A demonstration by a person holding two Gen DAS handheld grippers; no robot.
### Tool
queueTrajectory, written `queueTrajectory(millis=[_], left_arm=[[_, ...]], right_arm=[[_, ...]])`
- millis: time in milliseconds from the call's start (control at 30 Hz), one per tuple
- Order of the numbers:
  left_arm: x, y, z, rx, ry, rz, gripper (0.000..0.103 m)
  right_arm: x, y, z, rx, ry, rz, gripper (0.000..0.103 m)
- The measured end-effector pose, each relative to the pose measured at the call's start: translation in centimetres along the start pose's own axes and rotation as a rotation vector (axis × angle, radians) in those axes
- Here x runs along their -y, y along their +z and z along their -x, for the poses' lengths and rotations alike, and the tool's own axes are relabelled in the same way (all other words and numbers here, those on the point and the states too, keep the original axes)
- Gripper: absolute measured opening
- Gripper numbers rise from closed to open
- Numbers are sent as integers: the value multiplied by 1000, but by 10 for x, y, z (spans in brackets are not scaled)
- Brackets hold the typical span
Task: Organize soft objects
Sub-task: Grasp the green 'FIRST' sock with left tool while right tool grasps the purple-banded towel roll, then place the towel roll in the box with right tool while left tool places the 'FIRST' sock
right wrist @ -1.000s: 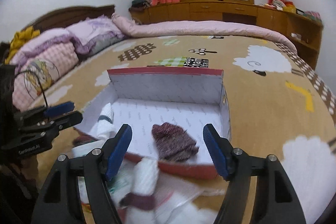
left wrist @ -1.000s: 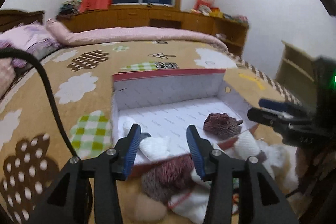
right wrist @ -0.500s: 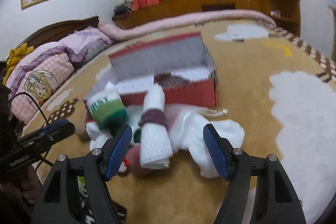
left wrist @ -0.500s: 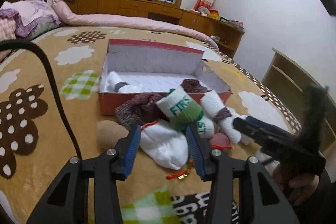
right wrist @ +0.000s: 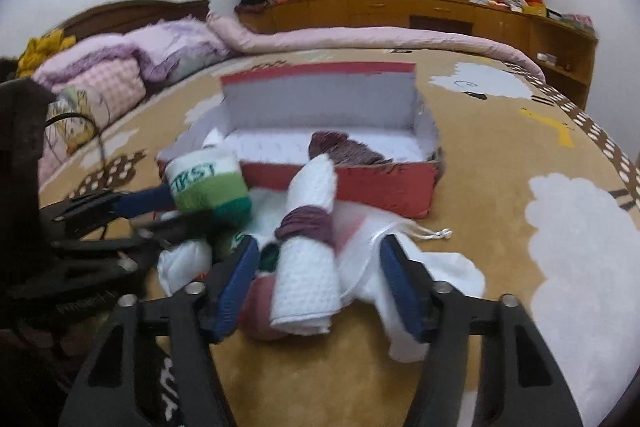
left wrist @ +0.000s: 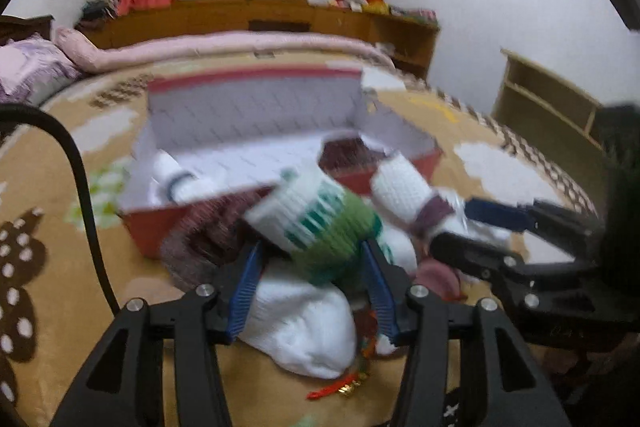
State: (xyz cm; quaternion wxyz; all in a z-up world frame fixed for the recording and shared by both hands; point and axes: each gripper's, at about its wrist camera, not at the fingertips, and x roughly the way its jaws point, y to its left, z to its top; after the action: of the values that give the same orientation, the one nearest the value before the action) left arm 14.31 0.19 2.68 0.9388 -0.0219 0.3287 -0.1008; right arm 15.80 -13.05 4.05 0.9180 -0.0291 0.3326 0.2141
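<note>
Socks lay heaped on a brown patterned bedspread (right wrist: 500, 211) as two handheld grippers worked the pile. Nearest the lens, the left gripper (left wrist: 310, 285) stood with its blue pads apart on either side of a rolled green-and-white sock (left wrist: 316, 223), though blur hid whether they touched it. The right gripper (right wrist: 320, 287) likewise sat spread wide around a white rolled sock with a maroon band (right wrist: 308, 247), which lay on loose white socks (right wrist: 424, 267). Just behind the pile sat a red cardboard box (right wrist: 360, 183), open-topped and white inside, with a maroon knitted item (right wrist: 340, 147) and a white rolled sock (left wrist: 176, 179) in it. A folded pink quilt (right wrist: 380, 39) lay along the far edge of the bed.
</note>
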Motion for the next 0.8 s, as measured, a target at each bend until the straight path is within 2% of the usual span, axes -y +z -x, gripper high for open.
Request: queueTrajectory(millis=[33,100,133,200,567,667,800], left_arm=[[3,-2,-6,-20,-3,-11,36],[8,-6,-12,-27,4,-33,23],[9,-6,-15,-34,-6,-32,17],[8,-6,-12,-19,-17,-22,11],[16,8,38,103,-51,-39,9],[10,14,60,153,-33,-23,9],[-2,23,73,185,-1,-13,9]], right_arm=[[-3,-1,-2,-9,-11,19,50],[-4,-4,-8,-41,-14,37,26],[-4,-6,-11,-54,-10,38,26],[-2,-5,-9,-44,13,38,21],[-10,13,31,81,115,35,20],[-17,29,50,135,129,55,21],[-17,44,56,162,108,51,21]])
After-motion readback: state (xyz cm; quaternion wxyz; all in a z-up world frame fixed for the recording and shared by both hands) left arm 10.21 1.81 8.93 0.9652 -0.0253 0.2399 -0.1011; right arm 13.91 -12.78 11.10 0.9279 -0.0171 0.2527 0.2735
